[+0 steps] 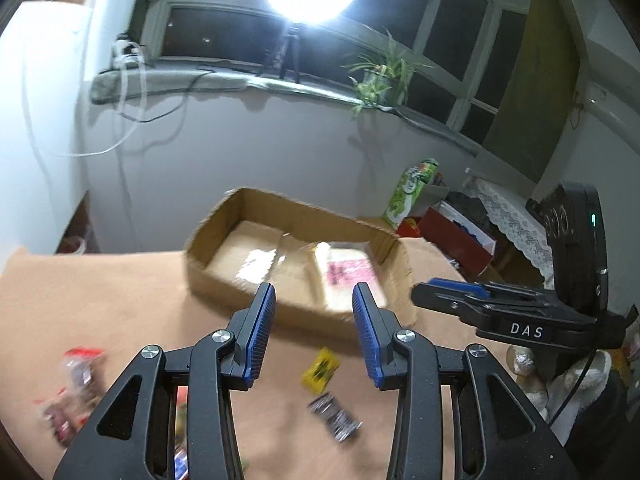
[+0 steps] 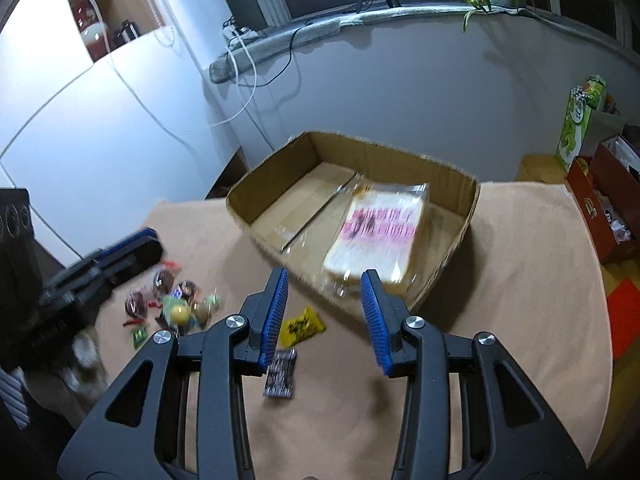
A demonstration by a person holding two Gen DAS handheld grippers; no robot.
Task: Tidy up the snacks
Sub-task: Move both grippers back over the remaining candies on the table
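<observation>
Both hand-held grippers are hovering over the table (image 2: 500, 300), and nothing is sitting between either pair of jaws. The left hand-held gripper (image 1: 314, 316) is standing released, blue pads apart; the right hand-held gripper (image 2: 326, 304) is showing the same empty gap.

The cardboard box (image 2: 452, 256) is lying at the far side of the table, just beyond both sets of fingertips, with one bread package (image 2: 380, 232) already resting inside, toward its right end.

The loose snacks are waiting on the near side. One yellow packet (image 2: 302, 326) is lying just in front of the box's near wall, and one dark patterned packet (image 2: 282, 374) is sitting right behind it, nearer still, its long axis running roughly near to far. In the right wrist view both are lying just below and left of the right jaws, so I'm judging the right hand-held gripper the closer one for these two.

Further left, a cluster of small sweets (image 2: 172, 300) is lying well apart from the box, too blurred to count, nearer the left hand-held gripper.
</observation>
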